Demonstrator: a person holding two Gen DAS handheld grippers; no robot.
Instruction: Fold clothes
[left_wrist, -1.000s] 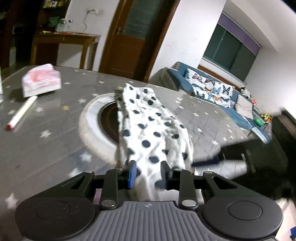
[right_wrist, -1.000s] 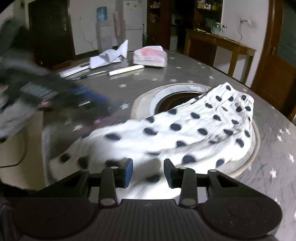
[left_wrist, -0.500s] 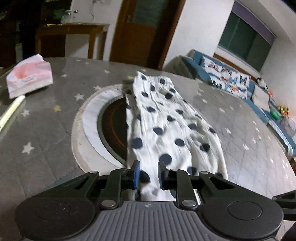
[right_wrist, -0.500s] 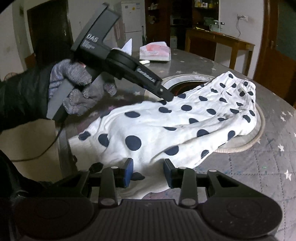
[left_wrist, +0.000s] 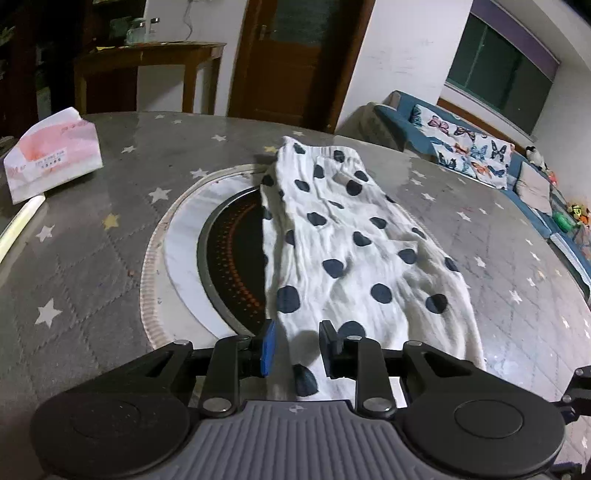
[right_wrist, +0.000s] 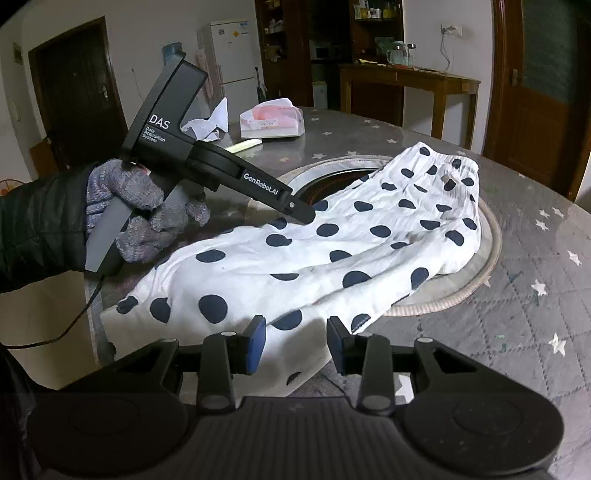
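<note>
Spotted garment (left_wrist: 354, 254) draped across table (left_wrist: 85, 266) over its round inset; left gripper (left_wrist: 294, 347) and right gripper (right_wrist: 296, 341) parted, straddling its near hem.

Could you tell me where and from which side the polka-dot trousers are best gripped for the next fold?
Probably the near leg hems of the trousers, taken from the near table edge: both open grippers, left and right, already straddle that loose end.

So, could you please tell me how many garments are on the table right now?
1: a white polka-dot cloth garment lies draped across the grey star-patterned table, partly covering its round inset. Its near end lies at both open tongs; anything beneath it would be hidden.
</note>
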